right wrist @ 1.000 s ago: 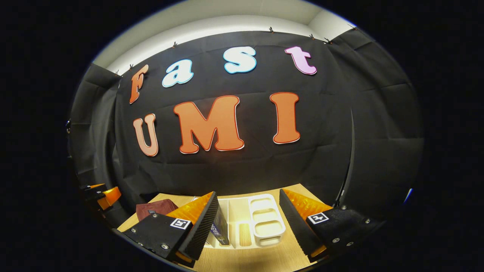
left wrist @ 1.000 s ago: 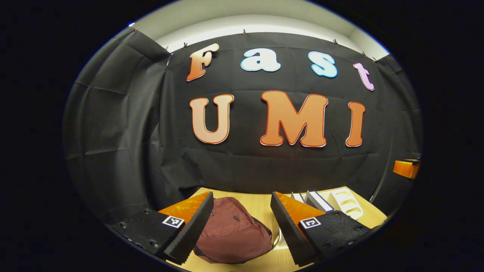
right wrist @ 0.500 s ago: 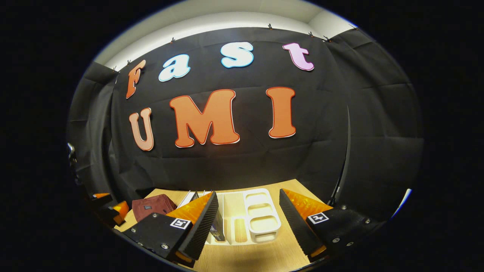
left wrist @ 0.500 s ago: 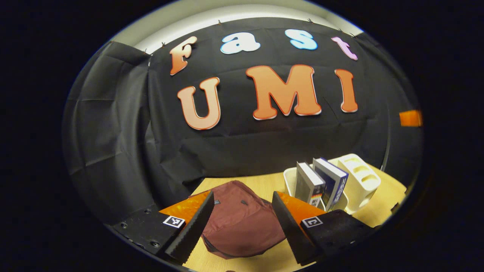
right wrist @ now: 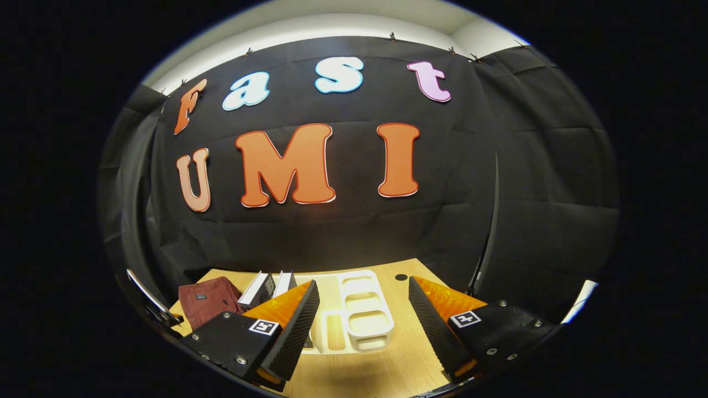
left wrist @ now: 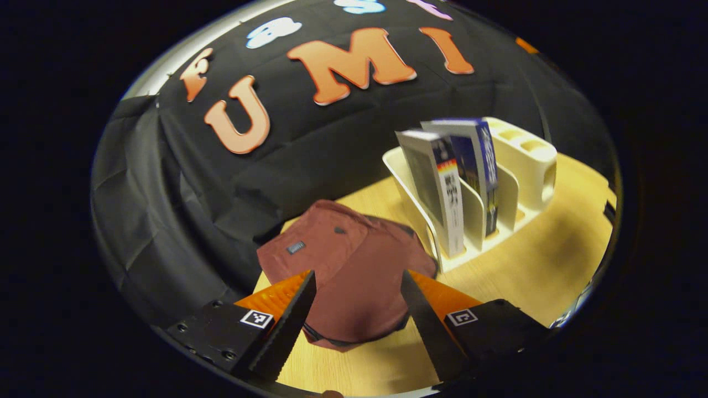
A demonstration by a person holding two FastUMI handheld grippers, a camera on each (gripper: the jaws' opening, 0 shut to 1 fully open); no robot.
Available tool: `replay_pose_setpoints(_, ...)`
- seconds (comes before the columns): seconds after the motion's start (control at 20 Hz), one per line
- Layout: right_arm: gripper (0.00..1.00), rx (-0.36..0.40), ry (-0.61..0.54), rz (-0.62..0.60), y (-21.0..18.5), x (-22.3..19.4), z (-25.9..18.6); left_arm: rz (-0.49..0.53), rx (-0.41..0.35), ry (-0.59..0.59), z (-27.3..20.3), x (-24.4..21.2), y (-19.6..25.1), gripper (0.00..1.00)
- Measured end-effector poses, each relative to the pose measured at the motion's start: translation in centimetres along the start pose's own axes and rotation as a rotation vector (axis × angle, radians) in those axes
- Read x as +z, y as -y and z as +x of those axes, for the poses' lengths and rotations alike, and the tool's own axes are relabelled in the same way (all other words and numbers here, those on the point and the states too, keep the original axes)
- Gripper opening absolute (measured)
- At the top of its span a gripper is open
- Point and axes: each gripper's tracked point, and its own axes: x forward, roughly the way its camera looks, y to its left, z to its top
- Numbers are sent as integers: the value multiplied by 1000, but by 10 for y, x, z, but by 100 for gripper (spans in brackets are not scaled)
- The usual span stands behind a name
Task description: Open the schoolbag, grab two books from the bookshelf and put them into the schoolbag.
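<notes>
On the desk (left wrist: pixel 531 260): closed bag (left wrist: pixel 354 271), two books (left wrist: pixel 442 182) upright in the shelf (left wrist: pixel 525 160).
Left claw (left wrist: pixel 354 326) gapes above the bag, empty; right claw (right wrist: pixel 362 326) gapes, empty, facing the shelf.

The left gripper view looks forward and steeply down along its own 2 fingers, tilted, close above the schoolbag (left wrist: pixel 348 276) that lies between them, with the bookshelf (left wrist: pixel 498 193) and its 2 books (left wrist: pixel 453 171) ahead to its right. The right gripper view sits higher and farther back, facing the booth wall nearly level, the bookshelf (right wrist: pixel 362 309) ahead between its fingers. Both share the wooden table (right wrist: pixel 398 354), schoolbag (right wrist: pixel 210 301), bookshelf and books (right wrist: pixel 268 287).
</notes>
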Motion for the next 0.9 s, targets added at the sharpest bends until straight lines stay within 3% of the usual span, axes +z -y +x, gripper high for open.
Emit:
replay_pose_setpoints(0.25,96,-42,-29,22,15,-5,4,134,-79,-72,13,-36,36,98)
replay_pose_setpoints(0.45,96,-52,-44,9,23,-8,4,231,-87,-87,28,-43,45,98)
replay_pose_setpoints(0.75,96,-68,-65,15,35,-14,8,327,-92,-167,62,-58,38,98)
replay_pose_setpoints(0.9,96,-73,-76,20,40,-17,12,322,-128,-213,72,-63,37,97)
